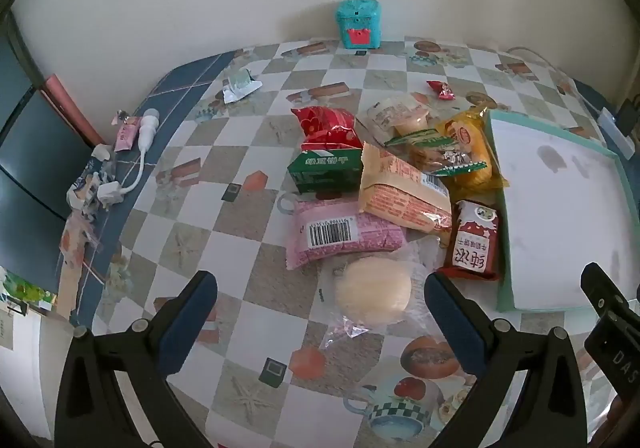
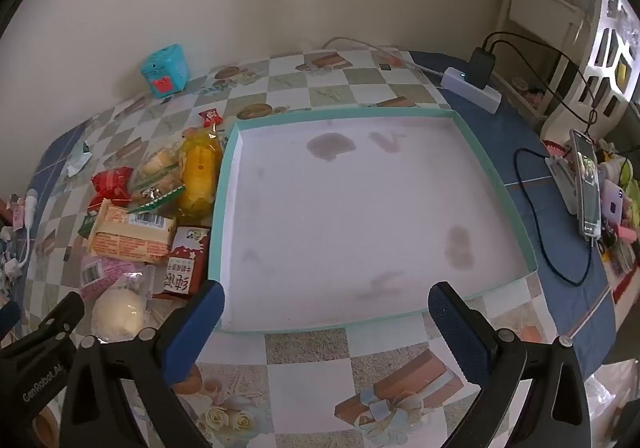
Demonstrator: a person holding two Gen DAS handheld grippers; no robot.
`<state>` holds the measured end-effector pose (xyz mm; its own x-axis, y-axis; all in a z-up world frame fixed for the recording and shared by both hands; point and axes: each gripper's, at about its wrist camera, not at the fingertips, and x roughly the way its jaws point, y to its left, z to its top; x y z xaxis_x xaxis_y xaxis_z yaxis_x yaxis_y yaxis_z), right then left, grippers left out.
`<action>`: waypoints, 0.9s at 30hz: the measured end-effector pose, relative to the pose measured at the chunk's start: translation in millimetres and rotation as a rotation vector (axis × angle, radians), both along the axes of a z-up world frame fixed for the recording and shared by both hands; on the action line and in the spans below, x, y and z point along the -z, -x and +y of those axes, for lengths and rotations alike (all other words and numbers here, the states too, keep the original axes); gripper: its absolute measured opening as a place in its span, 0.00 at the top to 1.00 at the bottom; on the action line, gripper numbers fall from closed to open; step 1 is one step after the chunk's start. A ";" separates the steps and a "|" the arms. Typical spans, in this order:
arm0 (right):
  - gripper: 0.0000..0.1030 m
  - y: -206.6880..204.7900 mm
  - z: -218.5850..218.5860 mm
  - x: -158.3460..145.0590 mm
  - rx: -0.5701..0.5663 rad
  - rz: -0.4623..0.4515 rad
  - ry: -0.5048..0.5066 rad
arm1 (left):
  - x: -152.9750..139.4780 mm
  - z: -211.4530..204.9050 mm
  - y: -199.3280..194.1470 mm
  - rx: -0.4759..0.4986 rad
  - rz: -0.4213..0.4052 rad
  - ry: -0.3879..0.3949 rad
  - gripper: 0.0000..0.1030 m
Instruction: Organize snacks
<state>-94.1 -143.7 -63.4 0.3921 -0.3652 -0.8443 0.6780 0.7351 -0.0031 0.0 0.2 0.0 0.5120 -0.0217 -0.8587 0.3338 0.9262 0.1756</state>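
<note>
A pile of snacks lies on the checkered table left of a shallow teal-rimmed white box [image 2: 496, 184], which also shows in the left wrist view [image 1: 500, 208]. The pile holds a round pale bun in clear wrap [image 1: 373, 295], a pink packet [image 1: 340, 234], a tan cracker packet [image 1: 400, 196], a red carton [image 1: 474, 240], a green carton [image 1: 326, 168], a red bag [image 1: 326, 124] and a yellow bag [image 1: 470, 152]. My left gripper [image 1: 320, 312] is open, just before the bun. My right gripper [image 2: 326, 312] is open over the box's near rim. The box is empty.
A teal toy box [image 1: 359, 24] stands at the back by the wall. A small red candy [image 1: 441, 90] and a torn wrapper [image 1: 240, 86] lie apart from the pile. Cables and plugs [image 1: 120, 176] crowd the left edge. A power strip [image 2: 472, 88] and phones [image 2: 586, 184] sit right.
</note>
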 end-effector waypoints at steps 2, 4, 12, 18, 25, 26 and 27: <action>0.00 0.4 -0.2 -0.2 0.001 0.001 -0.001 | -0.6 -0.8 1.2 0.006 -0.008 -0.008 0.00; 0.00 0.5 -0.4 -0.3 0.002 0.004 -0.001 | -0.9 -2.0 3.1 0.014 -0.016 -0.018 0.00; 0.00 0.8 -1.2 0.5 0.012 0.008 -0.006 | 7.5 -4.2 4.3 0.003 0.016 -0.018 0.00; 0.00 3.1 -2.6 1.0 0.017 0.010 -0.011 | 8.5 -4.3 2.5 0.007 0.025 -0.027 0.00; 0.00 3.0 -2.8 1.1 0.019 0.011 -0.014 | 9.0 -2.7 1.1 0.006 0.036 -0.030 0.00; 0.00 2.9 -2.7 1.1 0.019 0.011 -0.013 | 8.9 -2.9 0.9 0.006 0.036 -0.031 0.00; 0.00 3.4 -2.9 1.3 0.019 0.011 -0.013 | 9.0 -2.8 0.8 0.006 0.037 -0.031 0.00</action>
